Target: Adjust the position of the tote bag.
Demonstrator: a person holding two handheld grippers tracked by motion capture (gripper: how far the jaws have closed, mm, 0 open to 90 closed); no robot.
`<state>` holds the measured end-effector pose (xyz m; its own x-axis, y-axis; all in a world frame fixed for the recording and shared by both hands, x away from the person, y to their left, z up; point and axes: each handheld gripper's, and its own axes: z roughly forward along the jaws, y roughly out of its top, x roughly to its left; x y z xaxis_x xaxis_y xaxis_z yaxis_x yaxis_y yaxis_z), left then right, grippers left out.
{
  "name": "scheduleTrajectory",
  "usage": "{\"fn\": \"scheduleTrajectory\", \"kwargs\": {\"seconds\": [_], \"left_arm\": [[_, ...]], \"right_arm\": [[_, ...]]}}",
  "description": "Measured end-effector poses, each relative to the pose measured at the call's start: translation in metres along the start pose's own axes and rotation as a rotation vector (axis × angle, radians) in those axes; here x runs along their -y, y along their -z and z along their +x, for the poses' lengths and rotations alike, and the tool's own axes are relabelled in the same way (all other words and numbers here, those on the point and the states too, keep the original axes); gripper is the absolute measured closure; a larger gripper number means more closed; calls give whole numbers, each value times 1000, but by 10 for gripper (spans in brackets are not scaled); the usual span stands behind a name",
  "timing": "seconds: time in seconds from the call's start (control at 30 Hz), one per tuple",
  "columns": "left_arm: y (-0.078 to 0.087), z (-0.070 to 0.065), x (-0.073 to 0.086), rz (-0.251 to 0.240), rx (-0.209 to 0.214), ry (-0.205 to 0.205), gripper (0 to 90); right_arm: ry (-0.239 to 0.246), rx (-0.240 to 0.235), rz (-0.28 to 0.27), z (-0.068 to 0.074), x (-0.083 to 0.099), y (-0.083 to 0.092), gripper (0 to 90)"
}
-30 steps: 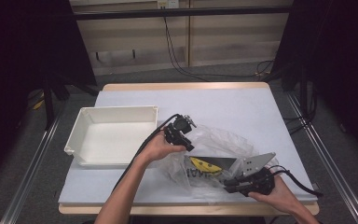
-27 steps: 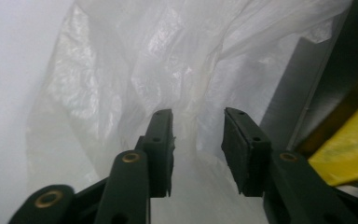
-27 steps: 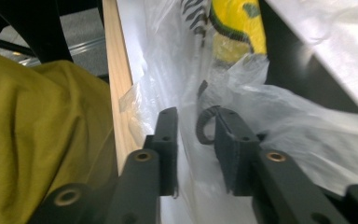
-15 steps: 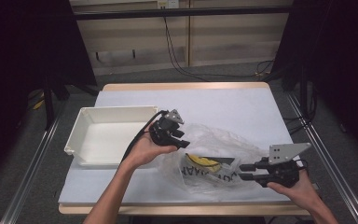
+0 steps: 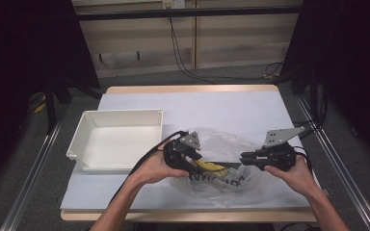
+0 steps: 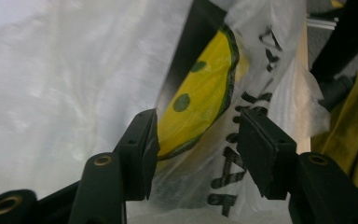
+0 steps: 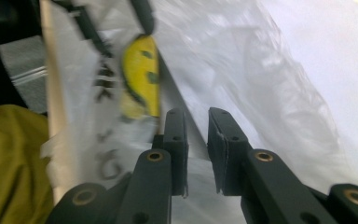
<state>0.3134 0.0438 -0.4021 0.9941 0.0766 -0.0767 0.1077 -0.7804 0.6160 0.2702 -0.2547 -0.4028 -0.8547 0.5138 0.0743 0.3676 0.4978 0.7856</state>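
A clear plastic bag lies crumpled on the white table cover, with a yellow, black-dotted print and black lettering on it. My left gripper is at the bag's left side. Its jaws have just been opening and now stand apart, and in the left gripper view the yellow print shows beyond them with nothing pinched. My right gripper points left at the bag's right side. Its jaws have closed a little to a narrow gap, with bag film just ahead.
An empty white tray sits left of the bag. The table's wooden front edge runs close below the bag. Metal rails flank the table, and cables trail on the floor behind. A yellow garment shows beyond the table edge.
The left gripper came nearer the front, onto the bag's left side, and its jaws widened. The right gripper swung out to the right, then rose back in toward the bag.
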Motion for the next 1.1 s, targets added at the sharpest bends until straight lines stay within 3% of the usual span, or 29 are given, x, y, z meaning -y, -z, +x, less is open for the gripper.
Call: {"fn": "scheduleTrajectory", "kwargs": {"seconds": [0.03,0.07,0.1,0.17,0.2,0.23,0.3,0.47,0.53,0.57,0.77,0.83,0.9,1.07,1.1], "left_arm": [[-2,-2,2,17,16,-21,489],[-2,-2,2,17,16,-21,568],[-4,-7,5,40,34,-46,616],[-4,-13,9,43,47,-58,739],[-4,-13,9,43,47,-58,773],[-2,-16,16,38,85,-63,813],[-2,-19,23,47,92,-58,856],[-5,-21,36,38,110,-33,866],[-8,-18,45,68,137,-24,870],[-10,-19,47,61,117,-18,874],[-28,-20,62,41,128,20,900],[-31,-20,65,59,126,24,900],[-30,-18,68,44,130,32,900],[-30,-20,69,39,116,24,900],[-30,-21,69,35,116,37,900]], "right_arm": [[-12,-2,6,-3,1,-4,777],[-22,-1,8,-6,3,-7,776],[-34,7,10,-9,4,-10,776],[-46,18,21,-14,9,-13,777],[-46,18,21,-14,9,-13,777],[-62,31,27,-17,14,-14,787],[-76,36,27,-19,20,-12,811],[-95,62,31,-21,30,-12,820],[-90,93,46,-22,31,-12,820],[-91,97,51,-23,32,-13,820],[-93,135,85,-27,39,-17,823],[-94,136,99,-28,41,-18,845],[-91,150,122,-30,44,-21,872],[-97,124,150,-33,52,-30,900],[-92,133,178,-34,54,-34,900]]}}
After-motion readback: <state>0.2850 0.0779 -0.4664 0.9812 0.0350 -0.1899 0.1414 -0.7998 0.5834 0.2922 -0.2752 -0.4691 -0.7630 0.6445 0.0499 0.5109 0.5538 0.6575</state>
